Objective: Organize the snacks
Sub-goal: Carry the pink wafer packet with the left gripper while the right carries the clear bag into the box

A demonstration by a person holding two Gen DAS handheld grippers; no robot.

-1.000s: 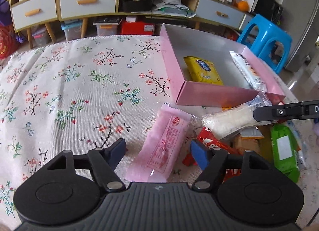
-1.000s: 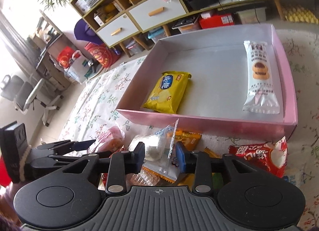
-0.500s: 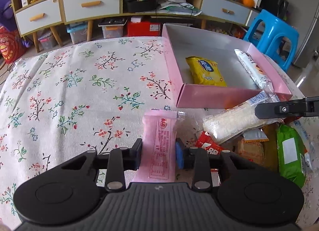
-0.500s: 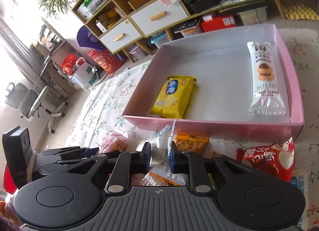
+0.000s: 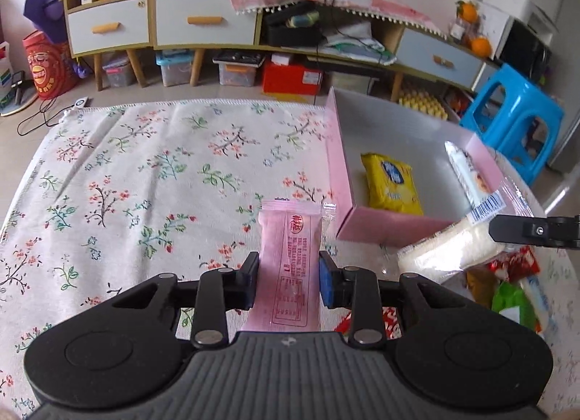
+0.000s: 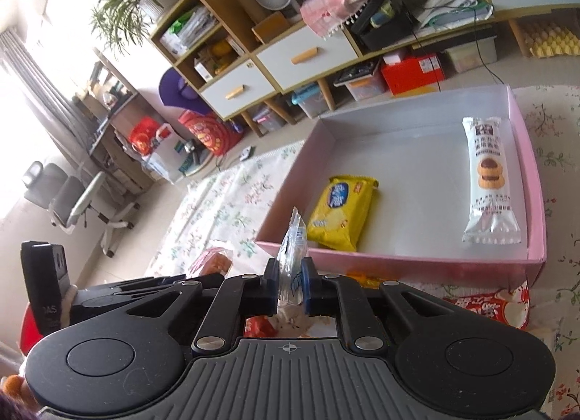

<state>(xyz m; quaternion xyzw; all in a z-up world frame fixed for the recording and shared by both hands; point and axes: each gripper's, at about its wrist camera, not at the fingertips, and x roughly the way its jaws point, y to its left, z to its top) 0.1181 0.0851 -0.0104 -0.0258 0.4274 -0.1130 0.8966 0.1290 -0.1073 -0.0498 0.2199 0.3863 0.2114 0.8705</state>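
Beside the pink box [image 5: 366,219], left fingers [image 5: 250,275] pinch pink packet [image 5: 290,264]; right fingers [image 6: 270,286] pinch clear packet [image 6: 291,260]

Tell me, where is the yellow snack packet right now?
The yellow snack packet lies inside the pink box, near its front-left corner, left of the long white cookie pack.

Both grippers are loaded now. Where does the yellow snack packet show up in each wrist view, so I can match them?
Left wrist: the yellow snack packet lies right of centre, inside the pink box, near its front wall.
Right wrist: the same packet sits just right of centre, in the box's near left area, behind the clear packet in the right gripper.
Shared landmark: the long white biscuit packet lying in the box to its right.
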